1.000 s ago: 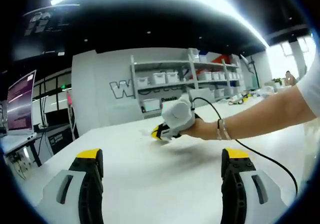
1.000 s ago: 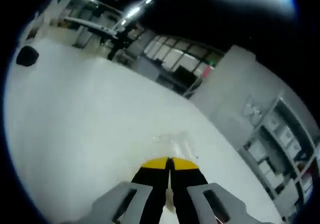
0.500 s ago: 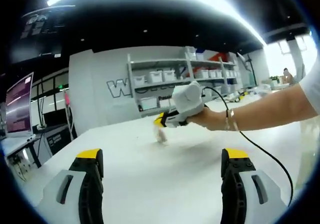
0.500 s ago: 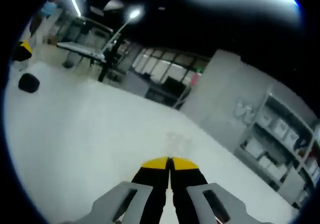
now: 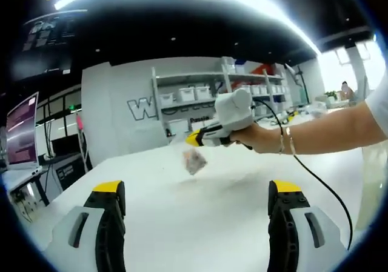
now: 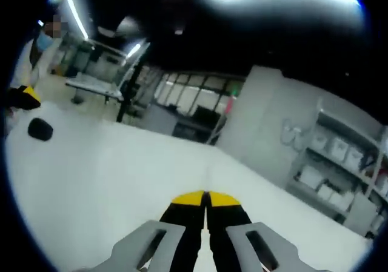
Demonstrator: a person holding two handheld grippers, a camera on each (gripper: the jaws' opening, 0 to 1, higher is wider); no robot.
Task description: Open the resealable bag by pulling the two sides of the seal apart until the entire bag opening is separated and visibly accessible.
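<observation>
In the left gripper view a small clear resealable bag [image 5: 194,160] with something pinkish inside hangs in the air above the white table [image 5: 200,223]. A hand holds my right gripper [image 5: 193,140], whose yellow-tipped jaws are shut on the bag's top edge. My left gripper [image 5: 197,190] stands open low in front of it, well short of the bag, with nothing between its jaws. In the right gripper view the right gripper [image 6: 205,197] shows its jaws pressed together; the bag itself is hidden below them.
Shelves with white bins [image 5: 200,93] line the back wall. A monitor [image 5: 21,132] stands at the left. A black cable [image 5: 321,181] trails from the right gripper over the table. A dark round object [image 6: 41,128] lies on the table [image 6: 121,181].
The right gripper has risen from the table and lifted the bag, which now hangs clear of the surface. The left gripper has stayed open and still.
</observation>
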